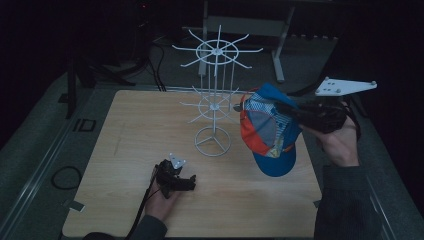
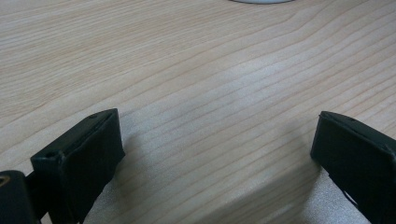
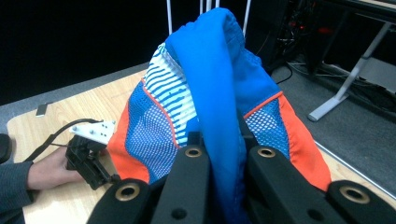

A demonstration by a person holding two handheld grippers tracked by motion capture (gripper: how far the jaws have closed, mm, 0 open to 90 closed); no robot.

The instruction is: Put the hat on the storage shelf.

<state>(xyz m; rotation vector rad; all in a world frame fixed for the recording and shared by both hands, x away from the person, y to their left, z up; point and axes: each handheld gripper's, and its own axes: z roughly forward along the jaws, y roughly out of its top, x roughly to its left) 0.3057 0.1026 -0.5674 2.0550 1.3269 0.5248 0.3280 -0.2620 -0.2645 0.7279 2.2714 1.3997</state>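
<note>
The right gripper (image 1: 292, 114) pinches the blue-and-orange cap (image 1: 267, 130) aloft above the table's (image 1: 140, 130) right edge, beside the white wire rack (image 1: 215, 95), while the left gripper (image 1: 187, 182), jaws spread, rests near the front edge.

High view: overhead, facing forward across the table (image 1: 125, 150). Left gripper view: close, angled down at bare tabletop. Right gripper view: close behind the cap (image 3: 215, 93), sharing the left gripper (image 3: 100, 179) beyond.
</note>
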